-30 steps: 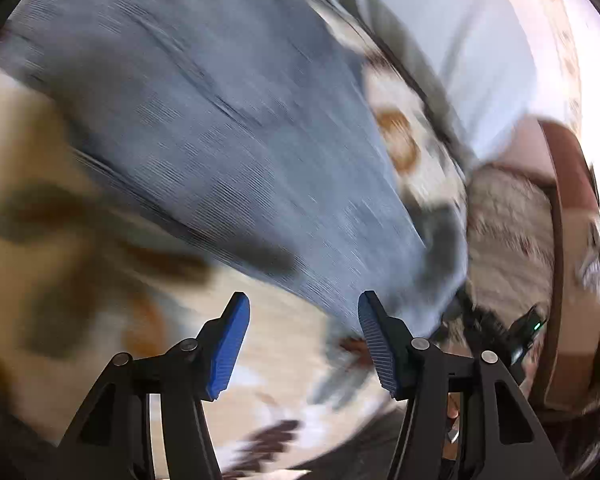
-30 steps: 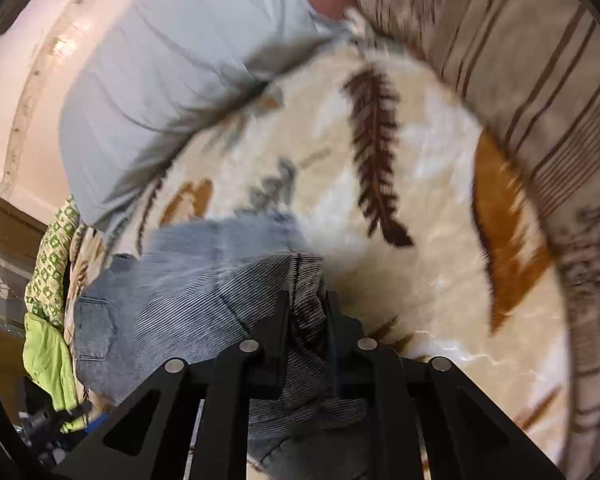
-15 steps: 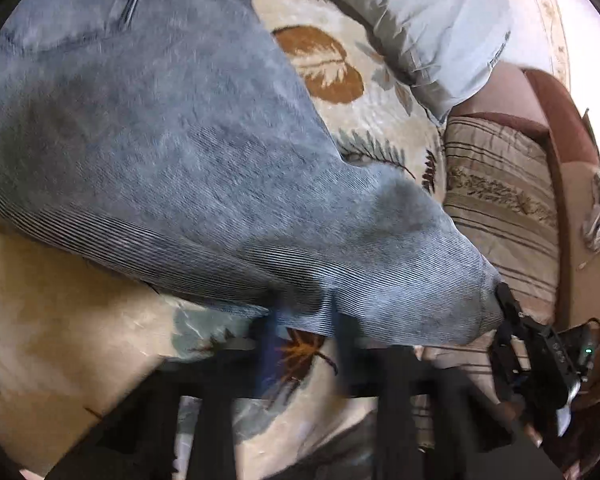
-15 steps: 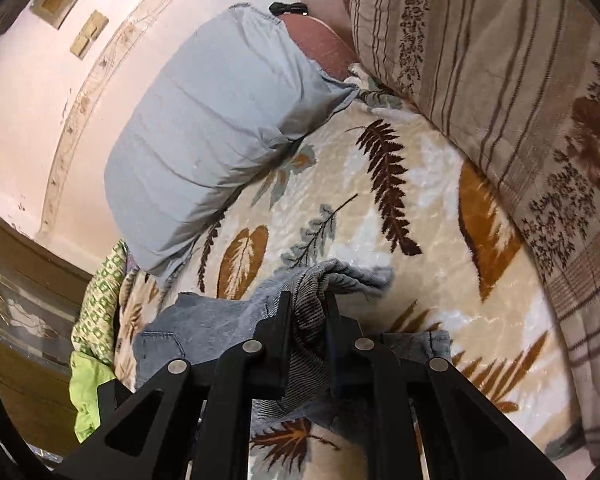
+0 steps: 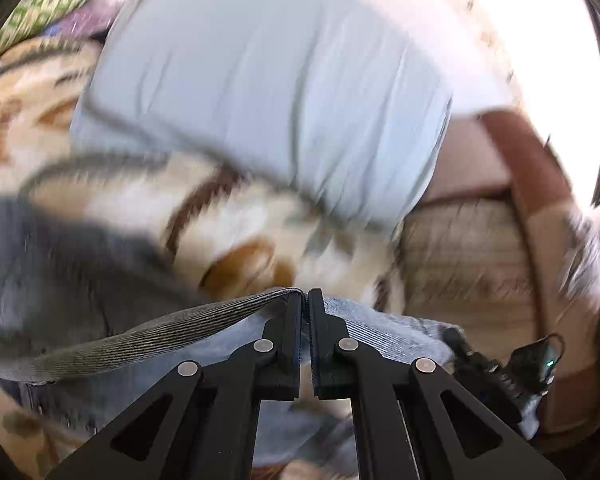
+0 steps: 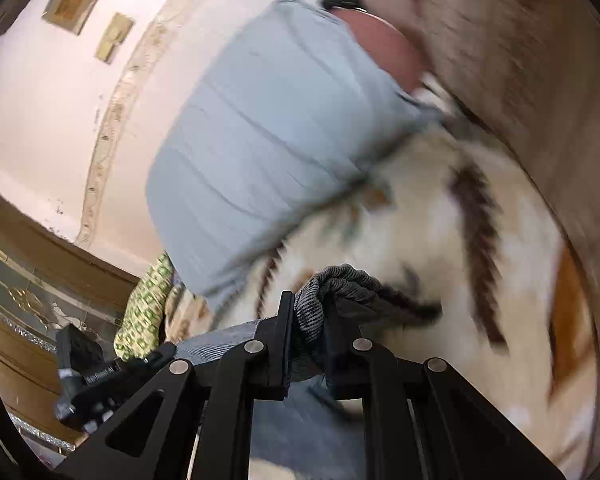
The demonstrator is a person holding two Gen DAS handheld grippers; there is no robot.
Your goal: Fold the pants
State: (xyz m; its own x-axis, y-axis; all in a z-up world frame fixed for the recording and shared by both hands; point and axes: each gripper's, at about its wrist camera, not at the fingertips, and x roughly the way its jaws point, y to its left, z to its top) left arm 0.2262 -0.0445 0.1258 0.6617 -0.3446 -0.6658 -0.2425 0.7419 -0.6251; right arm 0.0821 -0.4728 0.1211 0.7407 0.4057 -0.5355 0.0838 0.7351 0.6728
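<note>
A: Above the leaf-print blanket, the pants are hanging, both grippers pinching the hem edge.

B: Axis?

A: Hem is running left-right between left gripper and right gripper, both clamped on cloth; the rest is trailing down-left toward the blanket. Pillow is sitting straight ahead. No containers showing.

Left wrist cam is looking forward along its claw, sitting low and close over the bed blanket, facing the blue pillow. Right wrist cam is looking along its own claw, tilted higher, taking in the wall. Both are sharing pillow, blanket and pants.
</note>
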